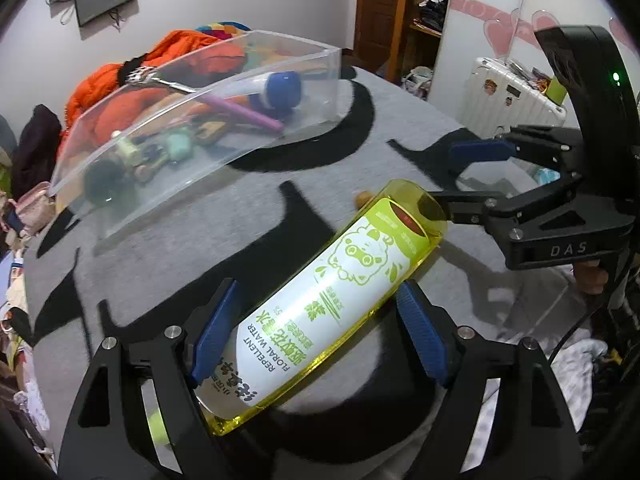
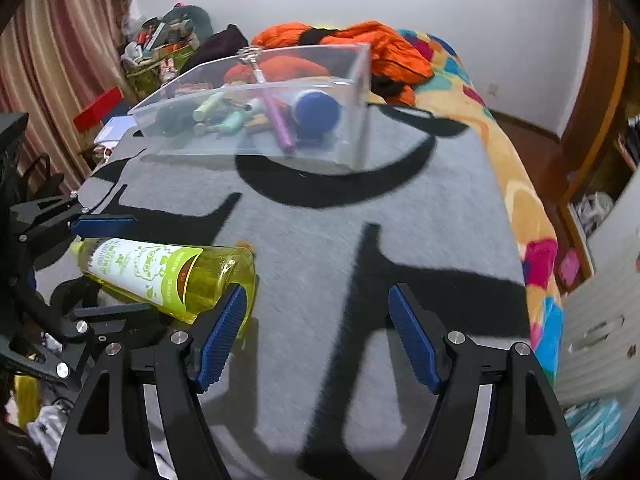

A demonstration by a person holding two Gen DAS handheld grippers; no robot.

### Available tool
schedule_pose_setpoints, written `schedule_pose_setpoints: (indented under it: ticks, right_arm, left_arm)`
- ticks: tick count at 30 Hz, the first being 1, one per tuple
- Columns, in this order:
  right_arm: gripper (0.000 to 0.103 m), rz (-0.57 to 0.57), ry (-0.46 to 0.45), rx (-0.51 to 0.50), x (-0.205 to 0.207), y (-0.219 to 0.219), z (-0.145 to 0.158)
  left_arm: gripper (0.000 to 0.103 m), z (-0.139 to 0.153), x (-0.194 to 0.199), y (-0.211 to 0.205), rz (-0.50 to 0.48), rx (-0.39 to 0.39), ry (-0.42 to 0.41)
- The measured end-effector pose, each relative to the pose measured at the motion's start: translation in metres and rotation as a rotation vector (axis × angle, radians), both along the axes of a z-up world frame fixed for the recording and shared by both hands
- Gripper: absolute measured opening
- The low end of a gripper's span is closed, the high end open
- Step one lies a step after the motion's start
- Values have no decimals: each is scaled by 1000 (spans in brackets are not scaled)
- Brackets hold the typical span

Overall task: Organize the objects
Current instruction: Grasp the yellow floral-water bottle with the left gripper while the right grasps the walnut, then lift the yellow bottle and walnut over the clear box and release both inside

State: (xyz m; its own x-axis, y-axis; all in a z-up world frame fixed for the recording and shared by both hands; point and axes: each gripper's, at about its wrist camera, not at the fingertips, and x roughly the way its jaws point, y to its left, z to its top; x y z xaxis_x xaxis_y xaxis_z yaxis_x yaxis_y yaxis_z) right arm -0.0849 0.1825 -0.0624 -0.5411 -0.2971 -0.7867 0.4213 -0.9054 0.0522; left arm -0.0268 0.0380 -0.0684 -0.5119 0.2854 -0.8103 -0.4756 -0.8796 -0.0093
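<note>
A yellow-green bottle of floral water [image 1: 328, 300] lies on its side on the grey-and-black cloth [image 1: 248, 208]. My left gripper [image 1: 316, 328] is open around it, blue pads on either side; whether the pads touch it I cannot tell. The bottle also shows in the right wrist view [image 2: 160, 272]. My right gripper [image 2: 316, 332] is open and empty, its left pad close to the bottle's base. It shows in the left wrist view [image 1: 460, 172] beyond the bottle's base. A clear plastic bin [image 1: 320, 80] with several small items stands farther back.
The bin [image 2: 360, 80] holds a purple stick [image 2: 280, 120] and a blue-capped bottle [image 2: 316, 112]. An orange jacket [image 2: 380, 48] lies behind it. A white suitcase [image 1: 512, 92] stands at the right. Clutter lines the bed's left side.
</note>
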Motion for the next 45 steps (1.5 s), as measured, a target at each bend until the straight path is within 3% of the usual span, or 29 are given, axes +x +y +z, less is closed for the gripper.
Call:
schedule_pose_setpoints:
  ticks: [4, 9, 14, 19, 22, 26, 35, 45]
  right_arm:
    - [70, 28, -13, -33, -4, -7, 1]
    - [69, 72, -2, -14, -6, -25, 1]
    - [49, 106, -6, 10, -13, -42, -3]
    - [33, 112, -24, 34, -16, -51, -13]
    - [30, 107, -8, 40, -15, -51, -13]
    - [12, 83, 6, 42, -16, -49, -13]
    - [12, 77, 34, -3, -12, -41, 1]
    - [12, 82, 114, -39, -2, -36, 33]
  left_arm:
    - [73, -2, 5, -18, 40, -6, 3]
    - [53, -4, 8, -43, 114, -20, -6]
    - [42, -7, -1, -67, 205, 31, -65]
    - [41, -7, -12, -63, 193, 28, -88]
    - [41, -9, -26, -59, 181, 48, -121]
    - [42, -10, -42, -56, 190, 67, -133]
    - [42, -2, -36, -53, 245, 66, -63]
    - [41, 37, -13, -56, 287, 131, 80]
